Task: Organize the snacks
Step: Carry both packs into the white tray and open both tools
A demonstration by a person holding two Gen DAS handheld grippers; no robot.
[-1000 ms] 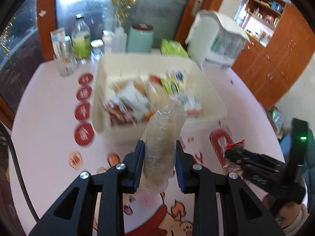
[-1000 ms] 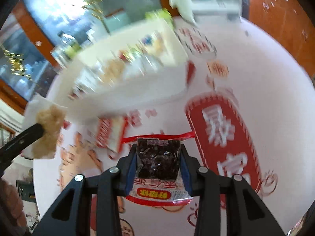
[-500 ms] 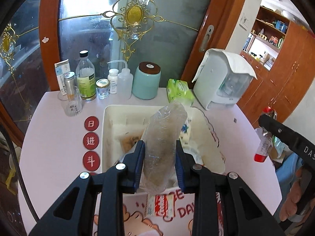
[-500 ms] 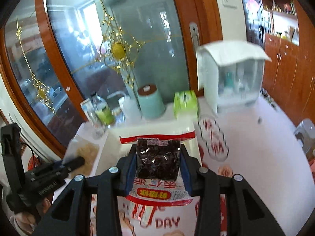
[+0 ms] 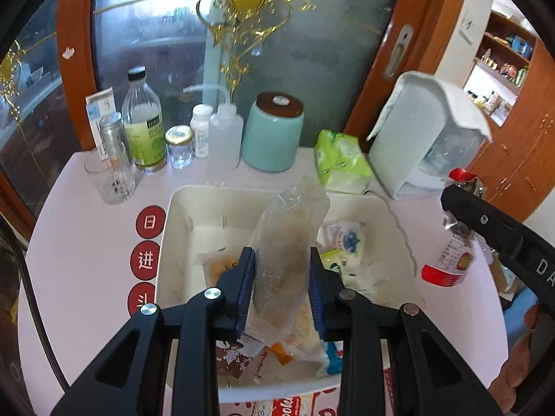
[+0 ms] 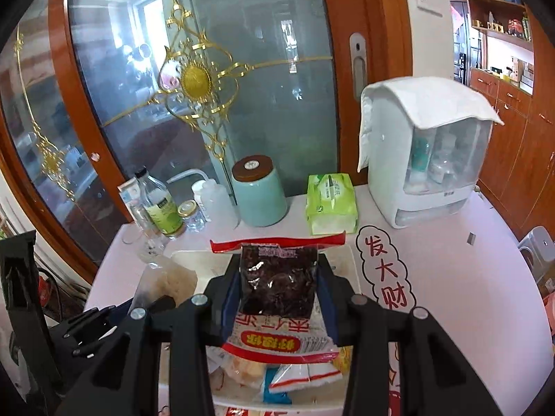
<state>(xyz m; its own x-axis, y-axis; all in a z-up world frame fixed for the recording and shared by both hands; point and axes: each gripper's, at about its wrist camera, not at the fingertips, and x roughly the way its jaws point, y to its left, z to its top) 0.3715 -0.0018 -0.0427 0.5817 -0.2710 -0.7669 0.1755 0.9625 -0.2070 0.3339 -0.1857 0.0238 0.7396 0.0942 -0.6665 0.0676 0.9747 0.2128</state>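
In the left wrist view my left gripper is shut on a clear plastic packet with a pale brown snack inside. It hangs upright above the white bin, which holds several wrapped snacks. In the right wrist view my right gripper is shut on a red-edged packet of dark dried fruit, over the bin's near half. The left wrist view shows the right gripper with its red packet at the bin's right side. The left gripper and clear packet appear low left in the right wrist view.
Behind the bin stand a glass, bottles, a teal jar, a green tissue pack and a white cloth-covered appliance. A glass door is behind them. Wooden cabinets are at the right. A hand shows at the lower right.
Both grippers moved from above the printed tabletop to above the bin, each still holding its packet. The right one rose off the table. The back of the table came into view.
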